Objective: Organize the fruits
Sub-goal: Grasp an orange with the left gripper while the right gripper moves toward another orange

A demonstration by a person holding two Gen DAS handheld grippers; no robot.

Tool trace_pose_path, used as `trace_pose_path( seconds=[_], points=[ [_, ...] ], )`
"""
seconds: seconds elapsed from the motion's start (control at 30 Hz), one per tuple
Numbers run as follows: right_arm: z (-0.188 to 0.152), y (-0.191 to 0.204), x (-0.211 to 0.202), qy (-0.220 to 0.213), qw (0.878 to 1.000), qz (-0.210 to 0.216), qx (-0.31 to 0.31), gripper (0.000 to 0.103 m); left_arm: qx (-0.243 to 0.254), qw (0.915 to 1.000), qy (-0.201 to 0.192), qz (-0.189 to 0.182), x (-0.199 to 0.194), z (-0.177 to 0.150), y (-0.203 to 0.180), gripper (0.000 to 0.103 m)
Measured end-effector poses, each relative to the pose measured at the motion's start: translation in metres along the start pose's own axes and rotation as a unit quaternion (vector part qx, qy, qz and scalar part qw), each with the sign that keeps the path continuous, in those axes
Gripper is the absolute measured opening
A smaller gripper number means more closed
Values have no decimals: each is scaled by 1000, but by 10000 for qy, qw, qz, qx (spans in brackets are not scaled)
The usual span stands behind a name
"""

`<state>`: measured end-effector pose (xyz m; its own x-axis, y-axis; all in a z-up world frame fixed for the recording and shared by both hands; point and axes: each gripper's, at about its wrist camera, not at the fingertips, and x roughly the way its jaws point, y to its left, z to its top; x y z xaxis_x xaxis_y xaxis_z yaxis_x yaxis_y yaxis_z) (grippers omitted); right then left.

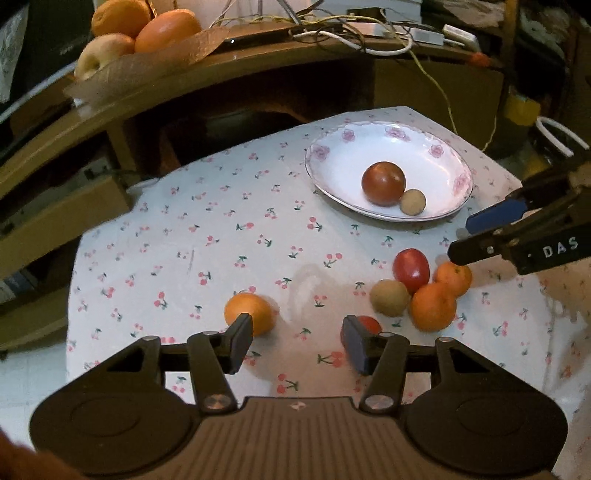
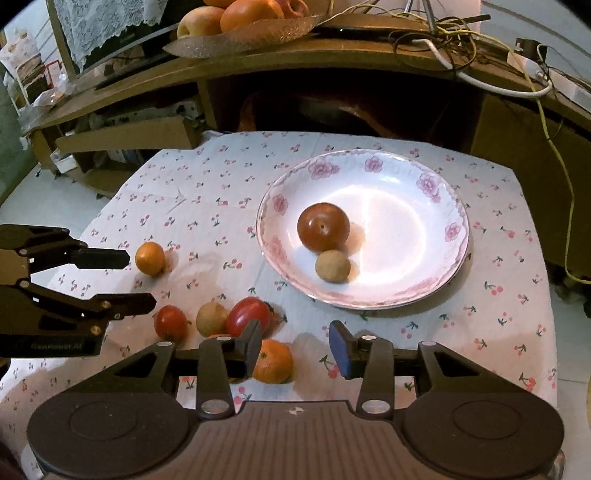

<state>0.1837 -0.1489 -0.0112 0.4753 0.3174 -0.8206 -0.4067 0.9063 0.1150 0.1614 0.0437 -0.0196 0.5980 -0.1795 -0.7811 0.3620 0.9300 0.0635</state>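
A white floral plate [image 2: 436,192] [image 1: 336,147] holds a dark red tomato [image 2: 323,226] [image 1: 383,182] and a small tan fruit [image 2: 332,266] [image 1: 413,201]. On the cherry-print cloth lie a lone orange [image 1: 255,312] [image 2: 149,257], a red tomato [image 1: 410,268] [image 2: 247,315], a tan fruit [image 1: 389,297] [image 2: 210,318], two oranges [image 1: 433,305] [image 1: 453,277], one also in the right wrist view [image 2: 275,361], and a small tomato [image 2: 170,322] [image 1: 369,325]. My left gripper [image 1: 297,341] [image 2: 138,278] is open and empty, the lone orange by its left finger. My right gripper [image 2: 295,349] [image 1: 458,240] is open and empty above the cluster.
A wooden desk [image 2: 332,59] stands behind the table, with a tray of oranges and an apple [image 1: 147,33] and tangled cables [image 1: 369,33]. A yellow cable [image 2: 557,155] hangs at the right. Cardboard boxes [image 2: 129,136] sit at the left.
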Motion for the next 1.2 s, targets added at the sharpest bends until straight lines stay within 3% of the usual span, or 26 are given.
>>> trace_pose_path(
  seconds=[0.2, 0.6, 0.8, 1.03, 1.2],
  points=[
    [-3, -2, 2, 80, 10000, 39, 10, 42, -475, 9987, 90, 143, 16, 3, 24, 58],
    [0, -3, 4, 127, 9999, 91, -14, 43, -734, 9970, 152, 211, 45, 7, 31, 58],
    [-2, -5, 8, 240, 9996, 161, -19, 43, -735, 9970, 109, 203, 42, 5, 31, 39],
    [-5, 5, 8, 353, 9981, 342, -383, 43, -699, 9974, 124, 149, 34, 1, 32, 39],
    [-6, 10, 9, 363, 9963, 235, -738, 43, -763, 9970, 123, 80, 32, -1, 35, 39]
  ],
)
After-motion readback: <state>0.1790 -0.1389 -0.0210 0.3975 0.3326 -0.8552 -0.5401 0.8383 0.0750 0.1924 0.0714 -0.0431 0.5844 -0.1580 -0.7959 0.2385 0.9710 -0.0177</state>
